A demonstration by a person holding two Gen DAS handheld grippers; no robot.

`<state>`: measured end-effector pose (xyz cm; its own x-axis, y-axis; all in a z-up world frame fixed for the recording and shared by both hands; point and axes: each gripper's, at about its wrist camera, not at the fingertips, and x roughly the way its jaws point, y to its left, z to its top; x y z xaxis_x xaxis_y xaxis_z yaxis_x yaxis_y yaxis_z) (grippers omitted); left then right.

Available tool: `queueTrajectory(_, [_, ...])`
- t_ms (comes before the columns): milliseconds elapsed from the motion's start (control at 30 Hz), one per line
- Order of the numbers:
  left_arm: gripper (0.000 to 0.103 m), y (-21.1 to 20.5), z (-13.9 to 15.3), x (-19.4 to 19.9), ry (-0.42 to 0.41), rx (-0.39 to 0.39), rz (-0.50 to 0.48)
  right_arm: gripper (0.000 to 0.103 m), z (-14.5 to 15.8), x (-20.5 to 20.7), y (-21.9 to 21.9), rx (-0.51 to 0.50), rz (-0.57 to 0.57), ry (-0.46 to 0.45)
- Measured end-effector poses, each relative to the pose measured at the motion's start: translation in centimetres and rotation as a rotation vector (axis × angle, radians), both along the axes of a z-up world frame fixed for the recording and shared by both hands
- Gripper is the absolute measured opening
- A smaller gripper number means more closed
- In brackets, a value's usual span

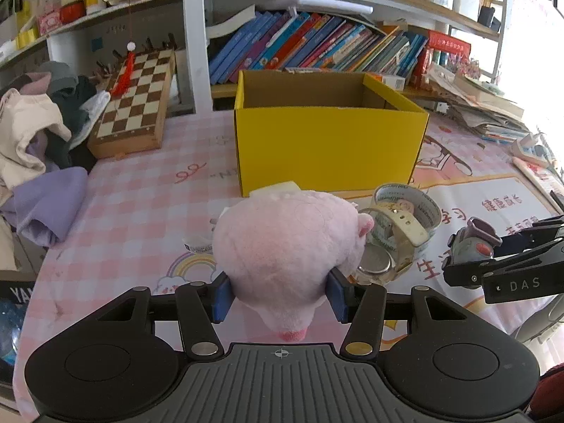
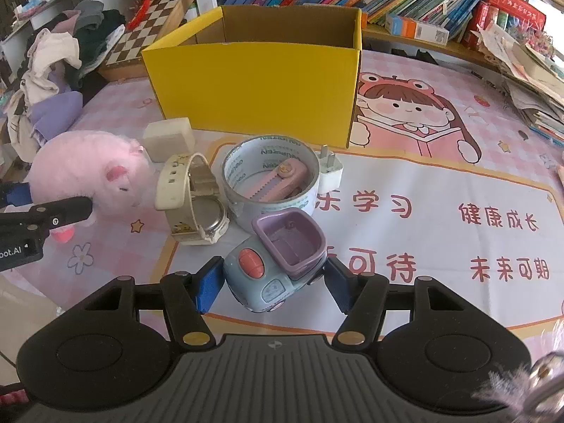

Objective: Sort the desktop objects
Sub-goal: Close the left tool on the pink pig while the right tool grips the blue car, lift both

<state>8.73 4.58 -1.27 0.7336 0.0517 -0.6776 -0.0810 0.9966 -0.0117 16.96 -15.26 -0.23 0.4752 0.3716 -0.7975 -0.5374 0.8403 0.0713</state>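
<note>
- My left gripper (image 1: 280, 290) is clamped on the pink plush (image 1: 289, 250); both blue pads press into its sides, plush bulges over them.
- From the right wrist view the plush (image 2: 84, 172) sits at the far left w/ the left gripper's black finger across its lower edge.
- My right gripper (image 2: 273, 283) has the toy truck (image 2: 278, 261) between its pads. Left pad touches the truck's grey-blue cab, right pad meets the lilac bucket side, so I read it as gripped.
- In the left view the truck (image 1: 474, 243) shows at the right edge, held by the right gripper's black fingers.
- Just past the truck: tape roll (image 2: 271, 179) lying flat on the mat, w/ a pink cutter (image 2: 278, 181) inside its ring.
- White plug (image 2: 331, 171) touches the roll's right side.
- Cream watch (image 2: 192, 201) lies left of the roll, between roll and plush, strap curled up.
- Beige block (image 2: 168, 138) near the plush, just in front of the box.
- Yellow box (image 2: 257, 81) stands open-topped behind everything, well beyond both grippers; inside is brown, can't see the bottom.
- Pink checked mat (image 1: 141, 204) covers the table.
- Far bg: chessboard (image 1: 135, 105) left of the box, clothes pile (image 1: 38, 134) at left edge, books (image 1: 317, 46) on the shelf behind.
</note>
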Motion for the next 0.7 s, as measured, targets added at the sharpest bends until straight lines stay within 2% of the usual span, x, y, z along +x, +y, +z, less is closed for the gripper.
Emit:
queueTrajectory(333, [0.052, 0.2, 1.8, -0.7, -0.062, 0.026, -0.024, 0.060, 1.2, -0.3, 0.3, 0.007, 0.012, -0.040])
queueTrajectory(700, [0.052, -0.4, 4.2, 0.8, -0.136, 0.046, -0.066, 0.060, 4.3, 1.1, 1.1, 0.048, 0.054, -0.116])
